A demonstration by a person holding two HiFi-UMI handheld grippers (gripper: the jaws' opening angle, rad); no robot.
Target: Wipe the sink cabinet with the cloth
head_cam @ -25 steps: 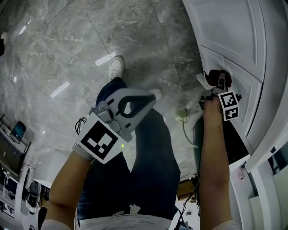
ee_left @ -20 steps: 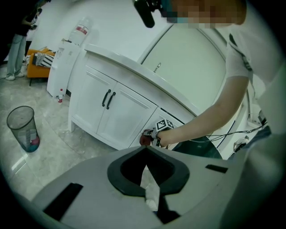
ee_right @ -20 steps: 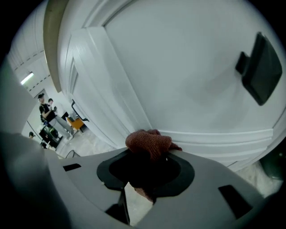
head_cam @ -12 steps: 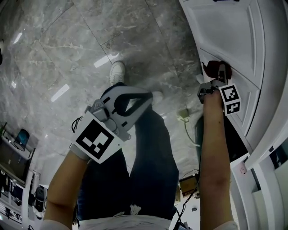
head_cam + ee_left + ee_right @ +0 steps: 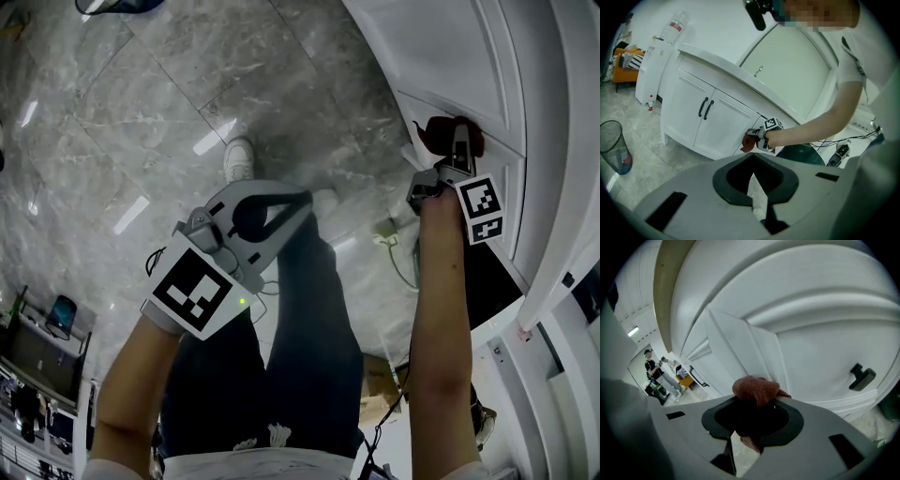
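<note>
The reddish cloth [image 5: 755, 389] was clamped in the jaws of the right gripper [image 5: 457, 150] and pressed against a door panel of the white sink cabinet [image 5: 811, 333]. The left gripper [image 5: 300, 200] hung well apart above the marble floor [image 5: 141, 103], jaws closed on nothing. Print on the bottle [image 5: 675, 26] label was illegible.

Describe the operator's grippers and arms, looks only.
The left gripper is a grey moulded shell with a black-lined opening, a white cube bearing a black square marker, a lit green LED and a thin black cable. The right gripper has the same grey shell and a marker cube. Forearms bare; white short sleeve, dark blue jeans.
</note>
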